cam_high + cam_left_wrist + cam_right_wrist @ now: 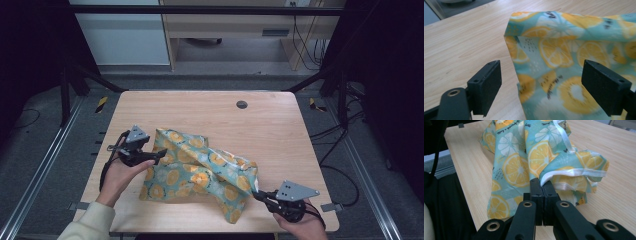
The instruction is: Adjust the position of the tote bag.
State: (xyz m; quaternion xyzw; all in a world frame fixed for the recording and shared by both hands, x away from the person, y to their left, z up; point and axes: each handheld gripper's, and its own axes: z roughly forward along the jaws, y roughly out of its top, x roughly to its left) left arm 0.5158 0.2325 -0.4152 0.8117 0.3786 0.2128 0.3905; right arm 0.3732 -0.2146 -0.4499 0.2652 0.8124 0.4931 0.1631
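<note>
A crumpled cloth (200, 170) with a lemon print lies toward the near edge of the surface (200, 107). The right gripper (260, 195) is clamped on its white-hemmed edge near the near right corner. The left gripper (161, 155) stands wide open at the cloth's left fold, pinching nothing.

We see a teal cloth (200, 170) printed with orange citrus slices and edged in white, lying crumpled and partly folded at the counter's near middle, one hemmed corner (574, 173) lifted toward the near right edge.

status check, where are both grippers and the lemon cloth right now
Left gripper open, off the cloth. Right gripper shut on its white-hemmed edge. Cloth crumpled on table. Nothing in the way.
</note>
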